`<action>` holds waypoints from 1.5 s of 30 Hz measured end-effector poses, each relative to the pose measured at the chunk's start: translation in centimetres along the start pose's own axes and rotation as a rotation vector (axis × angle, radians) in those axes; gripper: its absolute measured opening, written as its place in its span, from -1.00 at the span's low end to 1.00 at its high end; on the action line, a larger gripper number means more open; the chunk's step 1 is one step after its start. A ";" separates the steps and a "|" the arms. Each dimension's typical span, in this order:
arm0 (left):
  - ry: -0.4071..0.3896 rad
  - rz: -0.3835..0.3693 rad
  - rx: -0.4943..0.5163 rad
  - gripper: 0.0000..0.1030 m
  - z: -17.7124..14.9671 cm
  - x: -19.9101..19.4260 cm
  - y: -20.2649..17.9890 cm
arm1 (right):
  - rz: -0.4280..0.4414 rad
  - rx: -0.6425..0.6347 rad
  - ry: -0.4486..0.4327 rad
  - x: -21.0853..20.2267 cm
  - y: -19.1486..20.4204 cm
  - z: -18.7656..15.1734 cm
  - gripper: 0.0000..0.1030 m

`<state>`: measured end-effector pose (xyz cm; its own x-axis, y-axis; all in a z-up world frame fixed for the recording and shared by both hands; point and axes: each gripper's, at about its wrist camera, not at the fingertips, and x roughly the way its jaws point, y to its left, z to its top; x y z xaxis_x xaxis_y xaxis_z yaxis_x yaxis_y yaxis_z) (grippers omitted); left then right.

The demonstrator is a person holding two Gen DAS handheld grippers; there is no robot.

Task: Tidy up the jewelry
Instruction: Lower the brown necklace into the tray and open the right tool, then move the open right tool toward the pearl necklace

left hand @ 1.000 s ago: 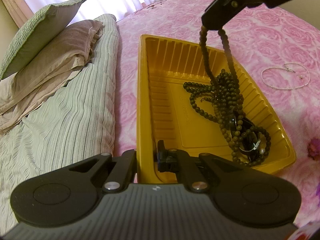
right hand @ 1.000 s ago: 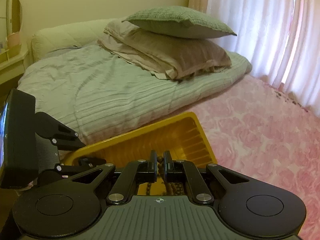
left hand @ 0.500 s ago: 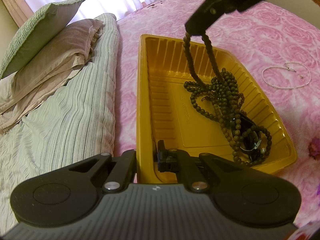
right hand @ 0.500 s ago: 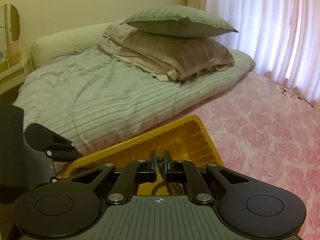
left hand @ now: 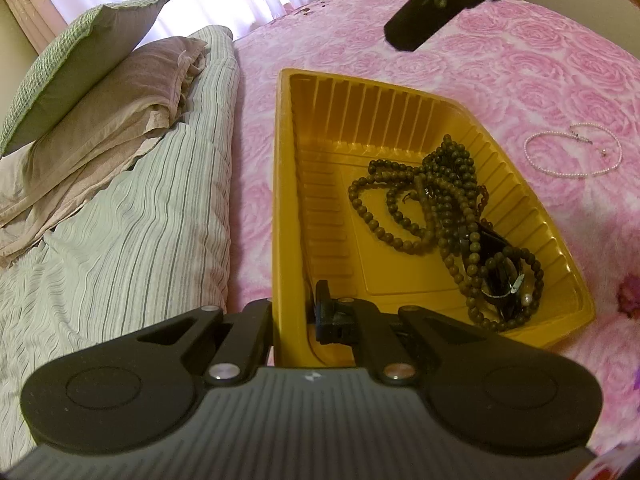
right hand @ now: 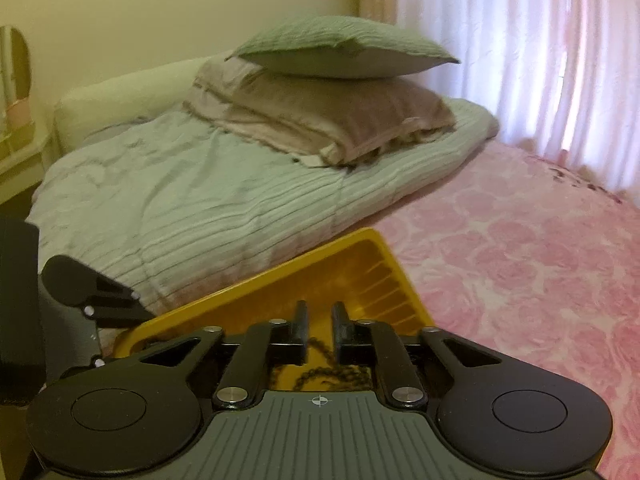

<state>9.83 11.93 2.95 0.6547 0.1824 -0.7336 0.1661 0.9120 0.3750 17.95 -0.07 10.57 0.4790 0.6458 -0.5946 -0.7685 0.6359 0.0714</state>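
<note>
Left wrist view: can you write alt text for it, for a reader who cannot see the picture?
A yellow tray on a pink rose bedspread holds a heap of dark bead necklaces, while the left gripper clamps the tray's near wall. The right gripper hangs above the tray with nothing in it, and a pearl necklace lies on the bedspread beside the tray.

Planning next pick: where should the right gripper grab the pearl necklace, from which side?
Grip the pearl necklace on a plain stretch of strand, probably the near arc away from the clasp. Come straight down: it lies flat in an open loop on the pink bedspread, so only a top pinch gets it.
</note>
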 end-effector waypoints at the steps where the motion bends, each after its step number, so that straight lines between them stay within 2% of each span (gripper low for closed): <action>1: 0.000 0.000 0.000 -0.93 0.1 0.0 0.0 | -0.007 0.007 -0.008 -0.4 -0.3 -0.2 -0.25; 2: 0.000 0.001 0.000 -0.93 0.0 0.0 0.0 | -0.016 0.013 -0.017 -0.9 -0.5 -0.4 -0.15; 5: 0.000 0.002 0.000 -0.93 0.1 0.0 0.0 | -0.043 0.038 -0.021 -2.2 -1.5 -1.5 -0.11; 9: 0.001 0.005 0.002 -0.93 0.1 -0.1 0.0 | -0.095 0.122 -0.016 -4.1 -3.2 -4.6 -0.04; 14: 0.001 0.006 0.003 -0.93 0.2 -0.1 -0.1 | -0.186 0.342 0.005 -6.7 -5.9 -11.0 0.00; 21: 0.001 0.009 0.004 -0.93 0.3 -0.2 -0.2 | -0.353 0.545 0.081 -9.9 -8.1 -20.1 0.00; 25: 0.001 0.009 0.004 -0.93 0.3 -0.2 -0.2 | -0.411 0.636 0.101 -11.4 -8.9 -23.5 0.00; 30: 0.001 0.009 0.004 -0.93 0.3 -0.3 -0.2 | -0.444 0.686 0.106 -12.2 -9.2 -25.2 0.00; 34: 0.002 0.012 0.006 -0.93 0.3 -0.4 -0.3 | -0.446 0.675 0.087 -12.0 -9.1 -25.3 0.00; 43: 0.003 0.016 0.009 -0.93 0.3 -0.4 -0.4 | -0.441 0.499 0.061 -8.9 -8.3 -23.1 -0.01; 45: 0.003 0.016 0.009 -0.93 0.3 -0.4 -0.4 | -0.444 0.461 0.056 -8.1 -8.2 -22.7 -0.06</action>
<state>9.70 11.38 3.28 0.6551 0.1976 -0.7293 0.1624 0.9058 0.3913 10.76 -20.12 -3.43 0.6775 0.2637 -0.6866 -0.2346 0.9622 0.1381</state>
